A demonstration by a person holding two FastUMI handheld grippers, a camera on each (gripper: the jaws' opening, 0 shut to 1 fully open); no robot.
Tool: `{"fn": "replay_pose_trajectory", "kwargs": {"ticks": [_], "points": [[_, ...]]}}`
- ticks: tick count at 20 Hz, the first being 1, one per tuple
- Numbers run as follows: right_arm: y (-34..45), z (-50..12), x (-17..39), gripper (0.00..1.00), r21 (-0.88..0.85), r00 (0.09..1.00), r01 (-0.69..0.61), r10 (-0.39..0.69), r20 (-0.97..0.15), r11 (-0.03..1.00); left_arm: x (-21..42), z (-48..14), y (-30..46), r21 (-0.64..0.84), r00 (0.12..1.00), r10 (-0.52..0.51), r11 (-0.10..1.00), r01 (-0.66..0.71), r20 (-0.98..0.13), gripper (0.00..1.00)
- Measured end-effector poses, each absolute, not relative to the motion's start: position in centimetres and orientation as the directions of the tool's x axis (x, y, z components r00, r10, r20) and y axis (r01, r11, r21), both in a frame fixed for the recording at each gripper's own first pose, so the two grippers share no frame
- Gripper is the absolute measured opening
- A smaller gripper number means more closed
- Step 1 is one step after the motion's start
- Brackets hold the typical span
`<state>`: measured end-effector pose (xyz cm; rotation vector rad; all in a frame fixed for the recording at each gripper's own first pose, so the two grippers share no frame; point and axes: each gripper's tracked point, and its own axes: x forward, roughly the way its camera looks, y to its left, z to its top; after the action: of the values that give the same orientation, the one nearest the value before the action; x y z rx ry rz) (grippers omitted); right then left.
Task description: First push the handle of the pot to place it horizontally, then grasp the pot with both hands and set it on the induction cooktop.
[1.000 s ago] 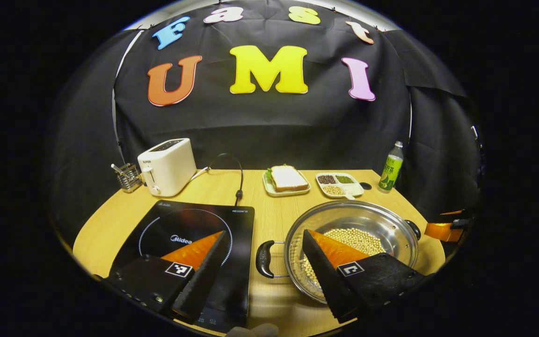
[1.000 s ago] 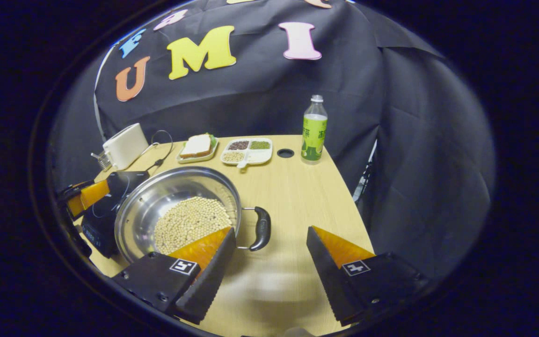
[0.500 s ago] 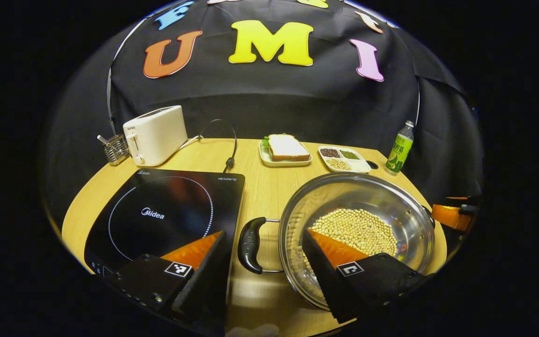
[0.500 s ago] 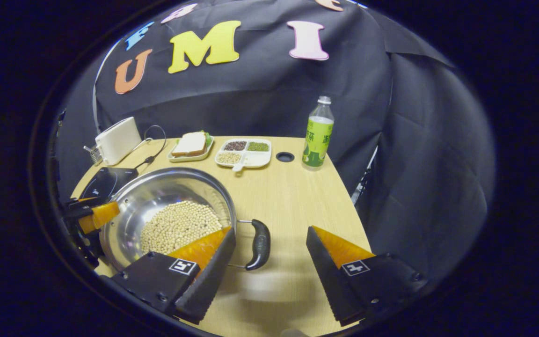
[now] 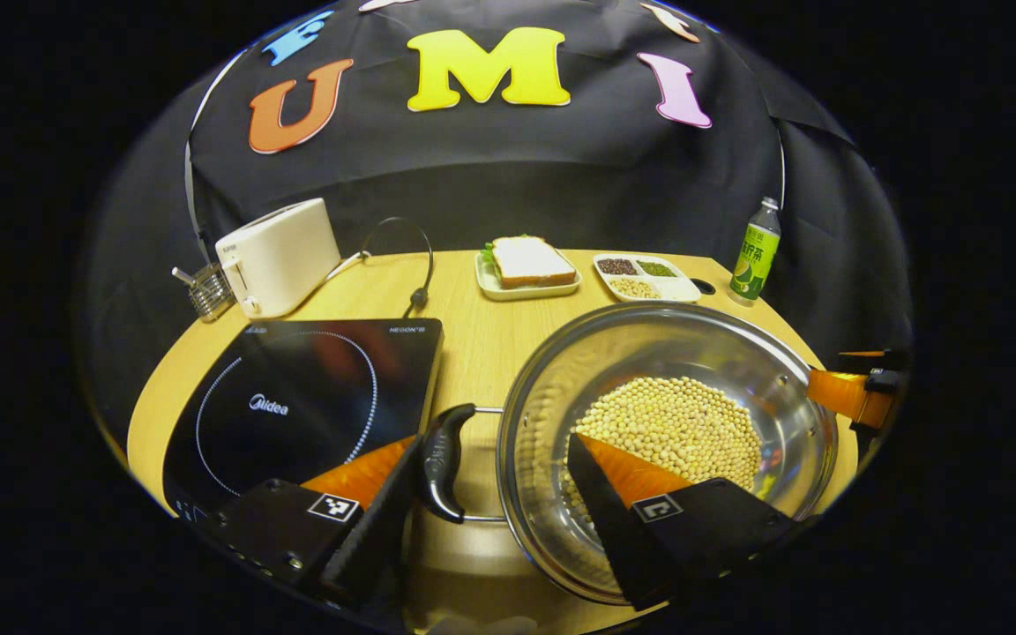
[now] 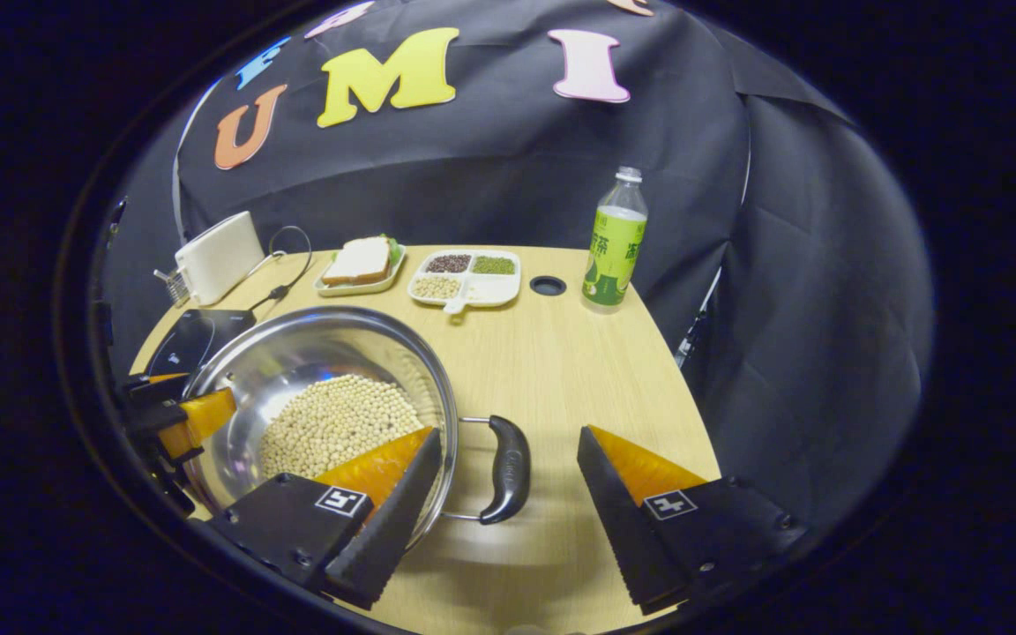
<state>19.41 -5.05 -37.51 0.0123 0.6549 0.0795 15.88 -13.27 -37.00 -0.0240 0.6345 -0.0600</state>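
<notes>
The pot, holding beans, is sitting near the tabletop's front edge, just beside the induction cooktop. The left tool and right tool are each hanging released, straddling the left handle and the right handle without pressing them. Both should be clenching squarely before lifting level, since the front edge is lying close while open room is lying toward the cooktop.

Right gripper open astride pot handle.
</notes>
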Motion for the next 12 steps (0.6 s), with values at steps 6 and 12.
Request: {"fn": "replay_pose_trajectory", "kwargs": {"ticks": [6, 12], "points": [[-4.7, -38.5, 19.6, 1.00, 0.042, 0.770, -0.084, 0.092, -0.632, 0.996, 16.2, -37.3, -13.2, -0.047, 0.800, -0.064, 0.998, 0.045, -0.596, 0.98], [-3.6, -40.4, 19.7, 0.97, 0.060, 0.723, -0.086, 0.104, -0.683, 0.994, 16.3, -37.6, -13.1, -0.017, 0.794, -0.048, 0.999, 0.047, -0.606, 0.94]]}}
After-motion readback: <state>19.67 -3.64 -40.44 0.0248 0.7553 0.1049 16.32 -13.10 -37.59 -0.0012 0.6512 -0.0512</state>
